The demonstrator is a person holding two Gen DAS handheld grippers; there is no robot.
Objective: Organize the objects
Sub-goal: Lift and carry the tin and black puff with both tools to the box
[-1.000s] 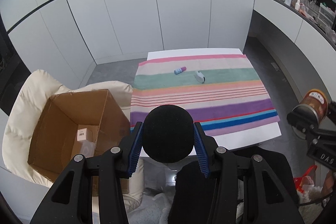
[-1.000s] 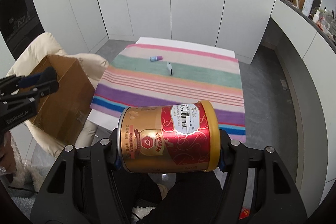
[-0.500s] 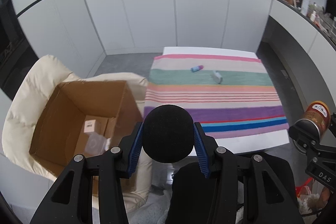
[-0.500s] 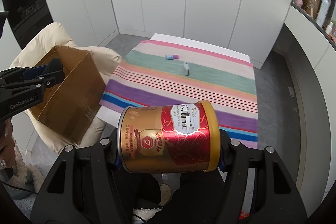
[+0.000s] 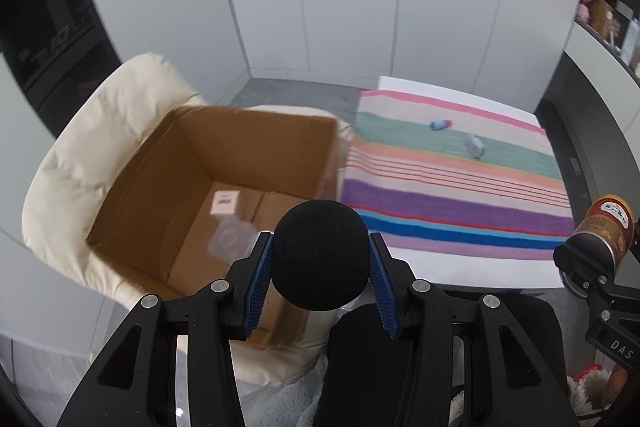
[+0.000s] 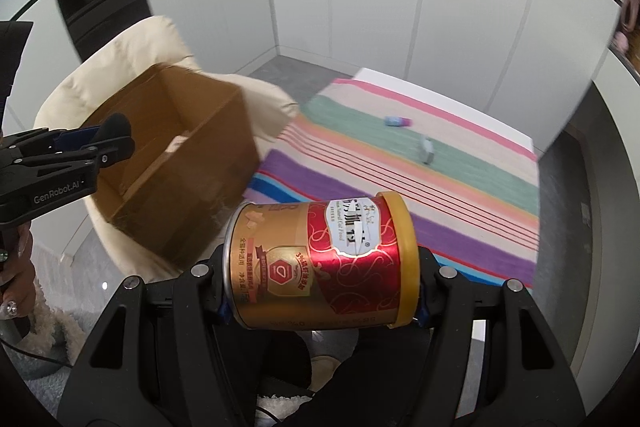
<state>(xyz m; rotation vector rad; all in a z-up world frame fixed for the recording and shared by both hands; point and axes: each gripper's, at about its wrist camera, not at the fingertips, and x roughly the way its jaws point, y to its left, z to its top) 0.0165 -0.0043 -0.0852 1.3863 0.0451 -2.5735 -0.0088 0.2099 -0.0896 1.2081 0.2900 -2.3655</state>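
Note:
My left gripper (image 5: 320, 259) is shut on a black foam ball (image 5: 320, 253) and holds it above the near right corner of an open cardboard box (image 5: 168, 187). The box sits on a cream chair (image 5: 80, 155) and holds a white-labelled item (image 5: 225, 203) and a clear plastic piece (image 5: 230, 241). My right gripper (image 6: 320, 267) is shut on a red and gold can (image 6: 320, 263), held sideways in the air to the right of the box (image 6: 168, 163). The can also shows in the left wrist view (image 5: 608, 231). The left gripper shows in the right wrist view (image 6: 100, 139).
A table with a striped cloth (image 5: 452, 187) stands right of the box. A small blue and pink bottle (image 5: 440, 125) and a small grey object (image 5: 475, 146) lie on its far part. White cabinet walls stand behind. Shelves with items run along the far right.
Both grippers have swung left, away from the table and toward the box. The box now fills more of both views. Both grips are unchanged.

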